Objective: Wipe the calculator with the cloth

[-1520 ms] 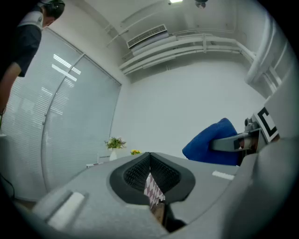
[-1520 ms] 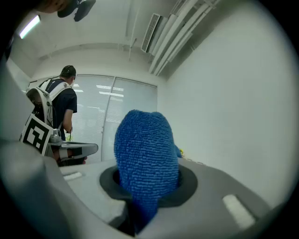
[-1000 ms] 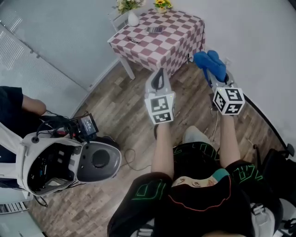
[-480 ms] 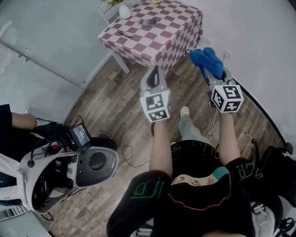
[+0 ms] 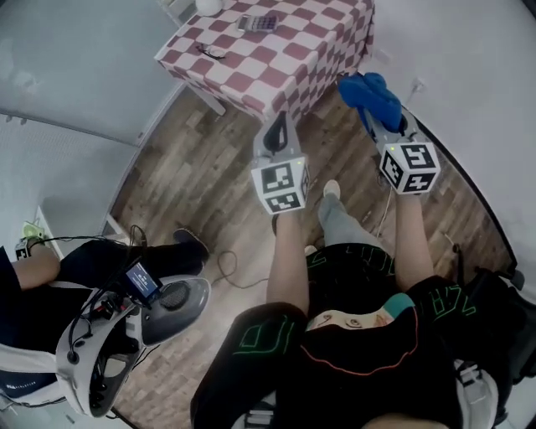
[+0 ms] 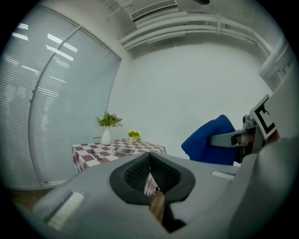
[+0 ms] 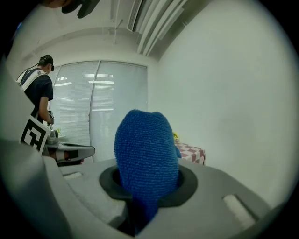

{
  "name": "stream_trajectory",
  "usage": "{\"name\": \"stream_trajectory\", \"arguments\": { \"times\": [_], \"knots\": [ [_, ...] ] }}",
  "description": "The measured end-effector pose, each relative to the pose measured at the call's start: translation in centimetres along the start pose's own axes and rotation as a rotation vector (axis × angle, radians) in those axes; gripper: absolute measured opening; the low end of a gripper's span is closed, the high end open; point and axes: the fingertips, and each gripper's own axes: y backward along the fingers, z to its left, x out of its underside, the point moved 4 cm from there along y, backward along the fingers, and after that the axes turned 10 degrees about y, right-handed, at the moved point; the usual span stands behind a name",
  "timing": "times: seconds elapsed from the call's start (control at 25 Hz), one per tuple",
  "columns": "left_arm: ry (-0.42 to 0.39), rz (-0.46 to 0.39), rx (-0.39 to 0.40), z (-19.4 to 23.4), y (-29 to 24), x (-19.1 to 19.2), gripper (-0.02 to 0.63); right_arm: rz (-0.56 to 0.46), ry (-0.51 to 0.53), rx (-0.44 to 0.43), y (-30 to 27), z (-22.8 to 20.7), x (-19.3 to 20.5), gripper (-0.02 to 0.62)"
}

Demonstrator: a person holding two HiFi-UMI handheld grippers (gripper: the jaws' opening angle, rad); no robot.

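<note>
Right gripper (image 5: 381, 121) clamped on cloth (image 7: 147, 154), left gripper (image 6: 150, 168) closed, empty; calculator (image 6: 124, 151) in left gripper view.

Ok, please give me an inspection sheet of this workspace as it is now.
Surface: table with checked cover, ahead of both grippers, not yet reached.
Job's things: calculator lies on the table; blue cloth sits in the right gripper.
Clutter: white vase, yellow flowers, small dark item, all on the table.
Grippers: left gripper shut, empty; right gripper shut on the blue cloth.
Cables: one thin cable on the wood floor.
Surroundings: white walls; another person with equipment at lower left.
</note>
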Motion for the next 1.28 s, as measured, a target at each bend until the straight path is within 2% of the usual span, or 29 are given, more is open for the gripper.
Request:
{"name": "stream_trajectory", "arguments": {
  "times": [0.12,0.2,0.52,0.72,1.04,1.28],
  "knots": [
    [0.002,0.052,-0.026,1.0,-2.7,1.4,0.009,0.032,-0.034,-0.022,-2.7,-1.6,1.8,0.097],
    [-0.006,0.059,-0.043,1.4,-4.7,1.0,0.009,0.037,-0.056,-0.027,-4.6,-3.2,2.2,0.097],
    [-0.023,0.031,-0.031,0.3,-14.0,-2.4,0.011,0.004,-0.07,-0.038,-11.6,-9.8,0.5,0.097],
    [-0.025,-0.004,-0.028,-0.1,-17.8,-3.8,0.009,-0.018,-0.064,-0.035,-14.8,-13.5,-1.0,0.097],
    [-0.001,0.023,-0.127,4.1,-20.8,-3.9,0.009,-0.006,-0.065,-0.134,-21.2,-12.5,-1.2,0.097],
    [0.04,0.048,-0.149,7.3,-25.9,-3.1,0.009,0.039,-0.056,-0.182,-27.8,-12.7,-0.5,0.097]
  ]
}}
